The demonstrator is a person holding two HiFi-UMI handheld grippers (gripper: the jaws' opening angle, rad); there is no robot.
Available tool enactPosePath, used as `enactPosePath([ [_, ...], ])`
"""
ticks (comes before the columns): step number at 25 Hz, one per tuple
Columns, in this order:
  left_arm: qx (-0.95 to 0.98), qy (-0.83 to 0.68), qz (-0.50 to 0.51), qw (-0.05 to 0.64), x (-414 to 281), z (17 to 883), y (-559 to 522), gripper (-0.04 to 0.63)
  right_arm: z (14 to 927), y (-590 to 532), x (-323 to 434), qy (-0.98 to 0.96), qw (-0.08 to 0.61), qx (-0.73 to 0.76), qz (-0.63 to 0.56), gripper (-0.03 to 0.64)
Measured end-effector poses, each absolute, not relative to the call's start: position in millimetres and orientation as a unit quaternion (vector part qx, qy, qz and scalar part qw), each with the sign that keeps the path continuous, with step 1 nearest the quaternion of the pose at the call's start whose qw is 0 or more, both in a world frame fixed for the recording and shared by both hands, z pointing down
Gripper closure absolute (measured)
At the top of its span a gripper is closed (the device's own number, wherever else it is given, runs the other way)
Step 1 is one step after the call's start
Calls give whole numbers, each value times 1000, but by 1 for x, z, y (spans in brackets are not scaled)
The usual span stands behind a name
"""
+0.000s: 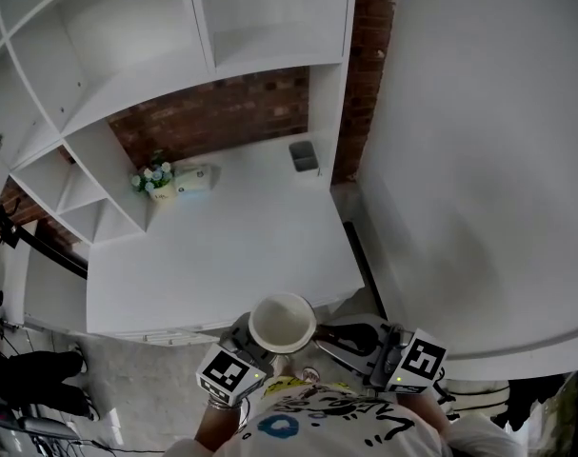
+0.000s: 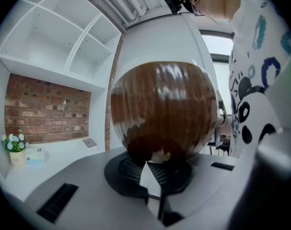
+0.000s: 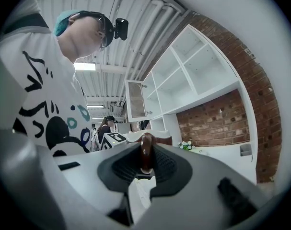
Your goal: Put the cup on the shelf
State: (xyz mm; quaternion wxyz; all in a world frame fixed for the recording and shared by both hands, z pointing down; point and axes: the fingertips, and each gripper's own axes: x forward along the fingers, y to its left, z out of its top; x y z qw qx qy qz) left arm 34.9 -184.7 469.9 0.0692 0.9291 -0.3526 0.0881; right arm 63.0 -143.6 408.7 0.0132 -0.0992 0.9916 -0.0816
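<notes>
The cup (image 1: 282, 322) is brown outside and white inside; it hangs low in the head view, just off the counter's front edge. My right gripper (image 1: 328, 336) is shut on its thin brown handle (image 3: 146, 152), pinched between the black pads. My left gripper (image 1: 254, 343) sits right under and against the cup. In the left gripper view the round brown body (image 2: 162, 109) fills the middle just beyond my left gripper (image 2: 152, 170), whose jaws stand together. The white shelf unit (image 1: 127, 65) rises behind the counter, its compartments bare.
A white counter (image 1: 231, 246) runs below the shelves against a brick wall (image 1: 212, 112). On it stand a small flower pot (image 1: 155, 181), a pale box (image 1: 195, 179) and a grey container (image 1: 304, 156). A broad white wall (image 1: 479, 160) fills the right.
</notes>
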Motion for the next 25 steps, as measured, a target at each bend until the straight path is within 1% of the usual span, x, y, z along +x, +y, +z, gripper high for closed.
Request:
enactPosePath([
  [15, 939, -331, 92, 36, -8, 448, -266, 577, 390, -219, 20, 987, 37, -139, -66, 555],
  [25, 947, -311, 76, 21, -30, 436, -300, 577, 379, -252, -3, 983, 69, -158, -61, 555],
])
